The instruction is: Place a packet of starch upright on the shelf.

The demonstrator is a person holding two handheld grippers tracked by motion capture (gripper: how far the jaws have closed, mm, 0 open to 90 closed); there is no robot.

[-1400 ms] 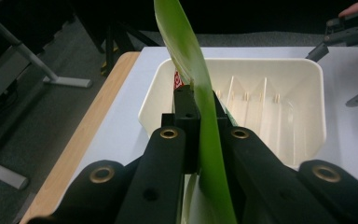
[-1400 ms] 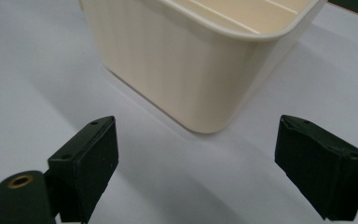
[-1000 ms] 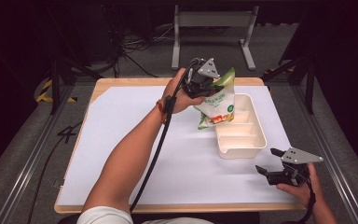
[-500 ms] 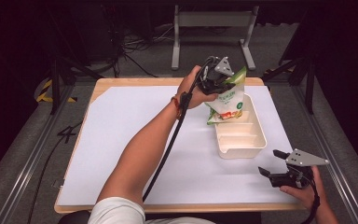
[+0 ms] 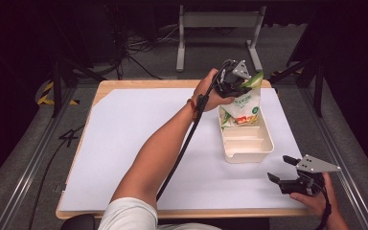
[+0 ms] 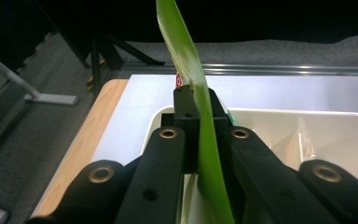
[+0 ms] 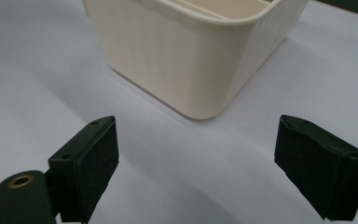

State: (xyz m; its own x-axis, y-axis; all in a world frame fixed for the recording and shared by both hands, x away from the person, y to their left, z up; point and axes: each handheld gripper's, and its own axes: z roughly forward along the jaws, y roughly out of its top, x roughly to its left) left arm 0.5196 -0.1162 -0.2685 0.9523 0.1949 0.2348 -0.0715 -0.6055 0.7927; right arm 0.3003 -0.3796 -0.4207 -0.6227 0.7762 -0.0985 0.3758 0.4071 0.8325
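High view: left gripper (image 5: 236, 82) pinches the snack bag (image 5: 243, 103) by its green top over the tray's (image 5: 247, 148) far compartment — lower it straight, release once seated; right gripper (image 5: 294, 179) waits open on the bench (image 5: 124, 143).

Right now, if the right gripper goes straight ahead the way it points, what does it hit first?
Most likely the cream divided tray. The right gripper is open just above the white table cover, and the tray's near rounded corner lies ahead between its fingers. Bare cover in between; depth unclear.
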